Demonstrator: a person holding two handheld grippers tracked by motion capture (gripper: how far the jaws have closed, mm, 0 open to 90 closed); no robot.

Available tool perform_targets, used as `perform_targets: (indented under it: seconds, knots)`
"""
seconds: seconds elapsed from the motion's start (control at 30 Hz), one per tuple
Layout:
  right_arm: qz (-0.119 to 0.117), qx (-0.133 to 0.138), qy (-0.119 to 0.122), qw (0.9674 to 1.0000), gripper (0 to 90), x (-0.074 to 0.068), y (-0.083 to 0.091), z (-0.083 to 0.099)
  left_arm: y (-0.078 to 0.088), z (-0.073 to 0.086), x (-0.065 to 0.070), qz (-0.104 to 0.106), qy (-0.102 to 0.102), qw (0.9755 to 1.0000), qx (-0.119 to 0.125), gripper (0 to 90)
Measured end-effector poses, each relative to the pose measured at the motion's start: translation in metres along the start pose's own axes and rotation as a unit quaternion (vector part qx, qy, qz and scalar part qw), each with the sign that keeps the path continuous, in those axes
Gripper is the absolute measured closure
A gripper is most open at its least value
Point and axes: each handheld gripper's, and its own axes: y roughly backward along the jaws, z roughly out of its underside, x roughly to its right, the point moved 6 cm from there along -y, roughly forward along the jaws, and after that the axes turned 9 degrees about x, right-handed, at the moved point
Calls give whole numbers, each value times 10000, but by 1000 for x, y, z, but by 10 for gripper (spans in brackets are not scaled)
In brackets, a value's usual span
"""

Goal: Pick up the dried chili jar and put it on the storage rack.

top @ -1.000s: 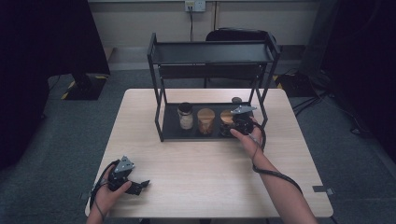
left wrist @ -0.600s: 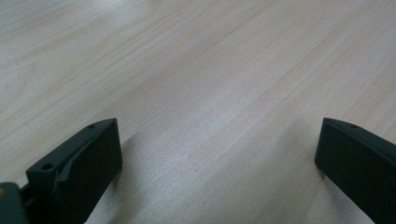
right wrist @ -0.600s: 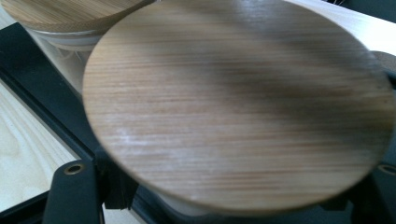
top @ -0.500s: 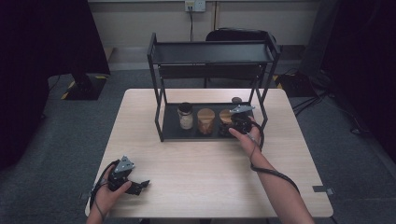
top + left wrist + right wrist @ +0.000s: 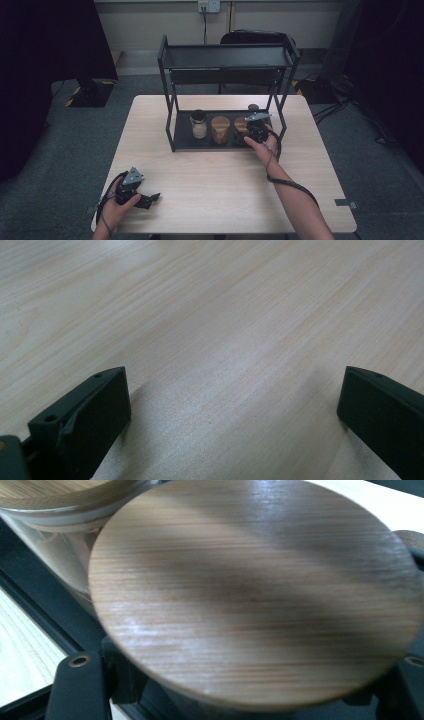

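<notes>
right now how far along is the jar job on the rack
Two jars, a dark-lidded jar and a wooden-lidded jar, already stand on the rack's lower shelf. In hand: the right gripper is shut on a third wooden-lidded jar at that shelf. Left: letting it go. The left gripper rests open on the table.

The rack's upper shelf (image 5: 227,56) and posts hem the jars (image 5: 220,129); the table (image 5: 210,170) in front lies open.

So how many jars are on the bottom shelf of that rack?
3, in a row: a dark-lidded jar at left, a wooden-lidded jar in the middle, and a third jar at right, partly hidden by the right hand-held gripper.
</notes>
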Motion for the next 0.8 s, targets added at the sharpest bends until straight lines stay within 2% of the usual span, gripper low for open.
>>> perform_targets:
  seconds: [0.5,0.8]
  knots:
    - [23,28,-87,10000,252,4,-4,0,0,0,0,0,0,10000,0,2]
    - [77,26,-59,9999,252,4,-8,-1,0,0,0,1,1,10000,0,2]
